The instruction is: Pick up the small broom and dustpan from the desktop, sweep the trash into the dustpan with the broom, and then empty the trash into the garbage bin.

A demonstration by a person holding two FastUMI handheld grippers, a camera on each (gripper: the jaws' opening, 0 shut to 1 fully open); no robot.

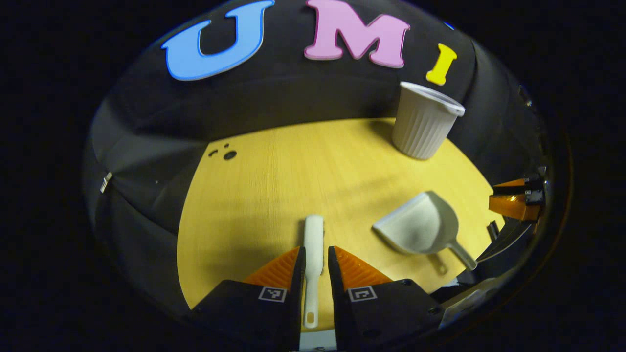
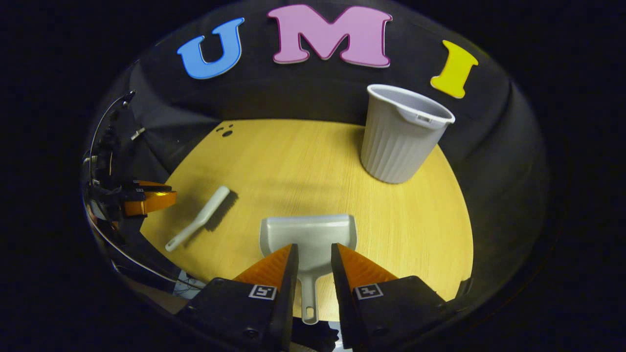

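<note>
On the far left, the left gripper hangs just over the desk. Its two fingers are apart. From its own view the broom lines up in the gap between them, handle end nearest. From the right gripper view, this gripper sits up and to the side of the broom, so I judge it is not pinching it. The broom lies flat on the desk.

Next comes the dustpan. It lies flat too, with its wide mouth pointing away and its handle pointing back. The right gripper hangs over that handle with its fingers apart. Each gripper faces a handle, likely because that is the easy part to grab.

Far right, at the back, the bin stands upright with its top open, ready for tipping.

The desk is smooth yellow wood. Some dark spots sit at its back left corner; I cannot tell what they are. Black cloth hangs behind.
</note>
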